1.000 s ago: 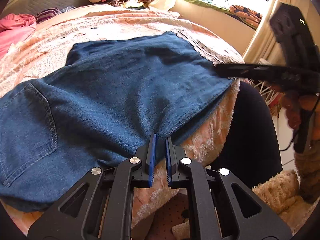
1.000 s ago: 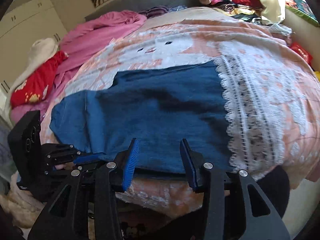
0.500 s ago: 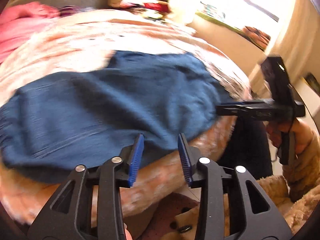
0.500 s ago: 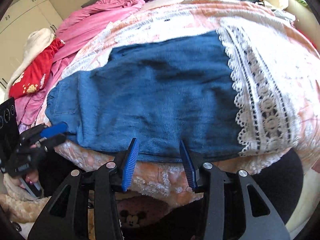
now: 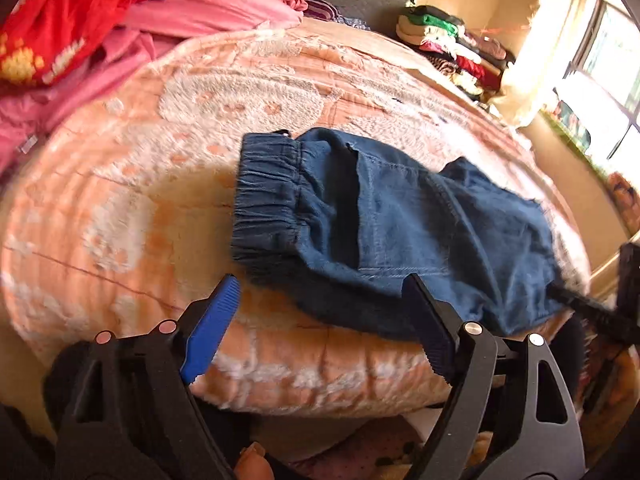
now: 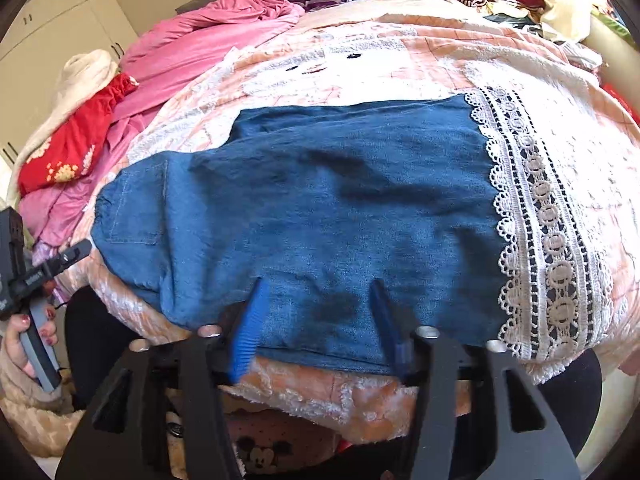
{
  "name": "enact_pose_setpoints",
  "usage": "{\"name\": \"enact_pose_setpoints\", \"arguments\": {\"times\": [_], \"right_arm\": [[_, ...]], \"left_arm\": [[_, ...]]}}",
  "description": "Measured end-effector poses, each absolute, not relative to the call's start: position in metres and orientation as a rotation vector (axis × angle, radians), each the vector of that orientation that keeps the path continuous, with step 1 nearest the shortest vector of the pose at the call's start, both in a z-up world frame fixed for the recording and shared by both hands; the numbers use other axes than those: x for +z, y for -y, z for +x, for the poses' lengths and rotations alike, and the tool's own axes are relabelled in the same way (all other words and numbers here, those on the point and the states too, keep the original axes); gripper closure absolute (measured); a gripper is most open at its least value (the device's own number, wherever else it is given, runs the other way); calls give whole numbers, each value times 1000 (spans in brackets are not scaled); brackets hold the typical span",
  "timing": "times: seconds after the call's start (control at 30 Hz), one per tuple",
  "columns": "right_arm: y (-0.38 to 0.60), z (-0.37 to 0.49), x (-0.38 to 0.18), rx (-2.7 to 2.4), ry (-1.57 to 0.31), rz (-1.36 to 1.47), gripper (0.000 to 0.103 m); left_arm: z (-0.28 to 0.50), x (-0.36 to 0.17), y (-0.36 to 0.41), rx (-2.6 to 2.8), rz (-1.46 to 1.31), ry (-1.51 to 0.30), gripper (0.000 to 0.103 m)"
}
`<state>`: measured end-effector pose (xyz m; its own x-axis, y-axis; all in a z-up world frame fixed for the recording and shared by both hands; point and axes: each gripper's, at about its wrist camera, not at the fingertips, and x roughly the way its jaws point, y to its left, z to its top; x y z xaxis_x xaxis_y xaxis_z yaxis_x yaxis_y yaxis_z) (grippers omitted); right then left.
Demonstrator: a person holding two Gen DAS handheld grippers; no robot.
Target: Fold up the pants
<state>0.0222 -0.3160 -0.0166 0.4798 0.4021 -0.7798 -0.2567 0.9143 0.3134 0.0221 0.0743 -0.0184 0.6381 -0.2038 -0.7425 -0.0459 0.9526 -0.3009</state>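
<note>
The pants [image 6: 320,216] lie on the bed [image 5: 120,208], seemingly folded lengthwise only, with cross folds left; both the left gripper [image 5: 320,320] and right gripper [image 6: 316,320] gape empty.

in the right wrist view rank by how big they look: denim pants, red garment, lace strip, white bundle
1. denim pants
2. lace strip
3. red garment
4. white bundle

The last two lie farther away, so their true sizes are unsure.
</note>
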Motion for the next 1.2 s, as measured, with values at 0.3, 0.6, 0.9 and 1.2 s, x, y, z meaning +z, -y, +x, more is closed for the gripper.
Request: {"name": "enact_pose_setpoints", "arguments": {"times": [0.3, 0.6, 0.9, 1.2], "right_arm": [[318, 21, -33, 402, -1033, 168, 48], [317, 15, -37, 395, -1037, 156, 44], [319, 13, -29, 401, -1028, 148, 41], [345, 21, 4, 354, -909, 153, 41]], "left_arm": [[46, -33, -73, -58, -376, -834, 82], [34, -32, -87, 3, -296, -876, 86], [25, -21, -108, 33, -344, -850, 60], [22, 27, -108, 40, -305, -737, 60]]}}
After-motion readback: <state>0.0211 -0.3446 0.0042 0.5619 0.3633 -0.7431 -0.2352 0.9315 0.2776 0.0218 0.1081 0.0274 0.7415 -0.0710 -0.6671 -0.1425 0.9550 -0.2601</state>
